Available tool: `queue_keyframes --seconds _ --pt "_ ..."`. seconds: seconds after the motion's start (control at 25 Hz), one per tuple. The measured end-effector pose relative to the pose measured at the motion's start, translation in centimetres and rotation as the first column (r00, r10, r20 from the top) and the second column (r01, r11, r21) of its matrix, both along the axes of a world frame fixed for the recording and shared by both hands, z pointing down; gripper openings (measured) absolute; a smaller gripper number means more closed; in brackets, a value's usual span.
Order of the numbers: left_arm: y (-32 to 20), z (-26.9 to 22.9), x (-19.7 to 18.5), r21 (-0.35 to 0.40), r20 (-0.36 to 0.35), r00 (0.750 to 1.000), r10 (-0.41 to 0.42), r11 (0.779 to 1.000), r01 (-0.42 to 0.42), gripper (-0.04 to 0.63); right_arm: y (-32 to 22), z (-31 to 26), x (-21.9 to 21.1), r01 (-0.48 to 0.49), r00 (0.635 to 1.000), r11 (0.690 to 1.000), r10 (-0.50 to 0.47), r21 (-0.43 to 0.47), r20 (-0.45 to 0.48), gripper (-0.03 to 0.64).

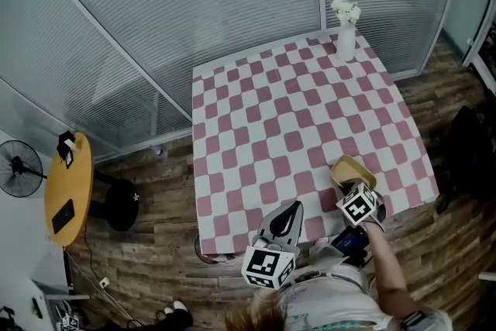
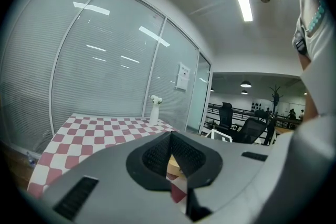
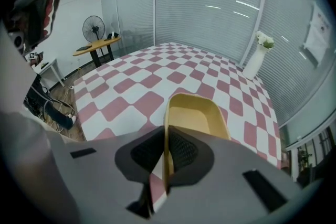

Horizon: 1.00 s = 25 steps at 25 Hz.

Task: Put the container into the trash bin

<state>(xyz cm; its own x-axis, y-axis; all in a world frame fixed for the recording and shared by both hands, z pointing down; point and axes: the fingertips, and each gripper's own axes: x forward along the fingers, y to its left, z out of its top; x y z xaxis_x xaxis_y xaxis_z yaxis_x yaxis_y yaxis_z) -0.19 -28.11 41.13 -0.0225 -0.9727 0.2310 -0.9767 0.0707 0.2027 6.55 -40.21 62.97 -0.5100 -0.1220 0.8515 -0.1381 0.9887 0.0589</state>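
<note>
Left tongs (image 1: pixel 295 207) jaws pressed together, nothing in them, poked over the near edge of the checked table (image 1: pixel 256 112). Right tongs (image 3: pixel 167 138) clamped on the side wall of the yellow container (image 3: pixel 197 115), which is tilted over the table's near right part. White vase (image 1: pixel 346 35) with flowers stands at the far right corner.

Tabletop (image 1: pixel 271 120) open across middle; vase (image 1: pixel 346 39) at far right corner; glass partition (image 1: pixel 232 4) walls far edge; container (image 1: pixel 353 170) in right tool (image 3: pixel 167 155) over near right edge.
</note>
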Motion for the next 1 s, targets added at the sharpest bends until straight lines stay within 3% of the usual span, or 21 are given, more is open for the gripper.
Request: queue_keyframes --seconds 0.28,0.52,0.72,1.0 --pt "-0.3 -0.8 0.8 0.016 0.010 1.000 0.019 1.000 -0.019 0.006 1.0 -5.3 -1.4 -0.014 0.985 0.998 0.025 -0.062 0.171 0.014" --pt "-1.0 -1.1 1.4 0.026 0.014 1.000 0.028 0.999 -0.028 0.006 2.0 -10.7 -2.3 0.024 0.950 0.999 -0.012 -0.034 0.313 0.013" --pt "-1.7 -1.7 1.7 0.048 0.024 1.000 0.018 0.999 -0.019 0.006 2.7 -16.1 -2.7 0.058 0.866 0.998 -0.047 -0.006 0.498 0.012" --pt "-2.5 -2.5 0.9 0.070 0.054 0.998 -0.024 0.997 0.020 0.006 3.2 -22.6 -2.8 0.063 0.731 0.997 -0.072 0.037 0.678 0.012"
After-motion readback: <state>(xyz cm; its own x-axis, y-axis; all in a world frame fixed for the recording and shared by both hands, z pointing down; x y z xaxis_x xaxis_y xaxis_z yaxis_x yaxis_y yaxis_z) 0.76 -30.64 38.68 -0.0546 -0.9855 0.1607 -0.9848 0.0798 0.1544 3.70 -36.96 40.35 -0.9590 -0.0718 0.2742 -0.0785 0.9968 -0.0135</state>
